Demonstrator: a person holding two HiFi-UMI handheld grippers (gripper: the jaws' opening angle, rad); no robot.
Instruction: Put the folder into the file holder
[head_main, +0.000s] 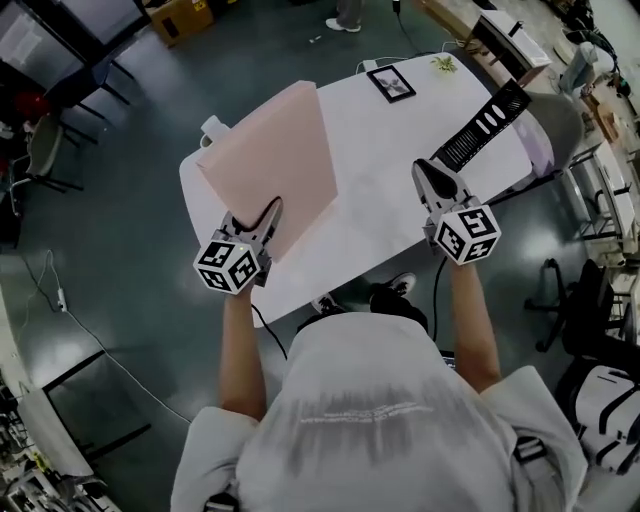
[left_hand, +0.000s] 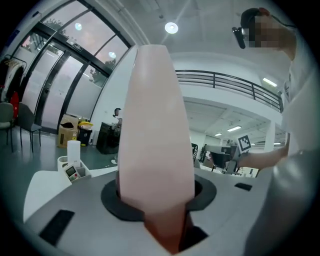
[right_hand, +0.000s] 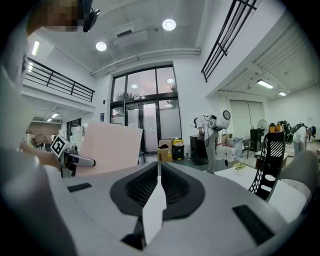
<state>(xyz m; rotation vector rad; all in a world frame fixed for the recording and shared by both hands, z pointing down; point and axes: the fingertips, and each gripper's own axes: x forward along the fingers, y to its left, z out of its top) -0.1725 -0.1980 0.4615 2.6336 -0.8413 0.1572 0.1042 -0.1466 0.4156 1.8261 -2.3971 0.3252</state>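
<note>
A big open lab or workshop hall in an industrial-style building

A white counter (head_main: 400, 150) stands alone on a wide grey-green floor (head_main: 130, 260) with a loose cable (head_main: 60, 290) trailing across it; a tall glass wall (right_hand: 142, 115) with dark frames rises to a high white ceiling with round lights (right_hand: 169, 24), and a railed mezzanine (left_hand: 225, 82) runs along the upper level; cardboard boxes (right_hand: 165, 150) sit by the glass, plain chairs (head_main: 45, 150) and a rolling office chair (head_main: 570, 290) line the edges, and side benches (head_main: 590, 60) are crowded with equipment, with a white robot-like figure (right_hand: 217, 127) standing further back
</note>
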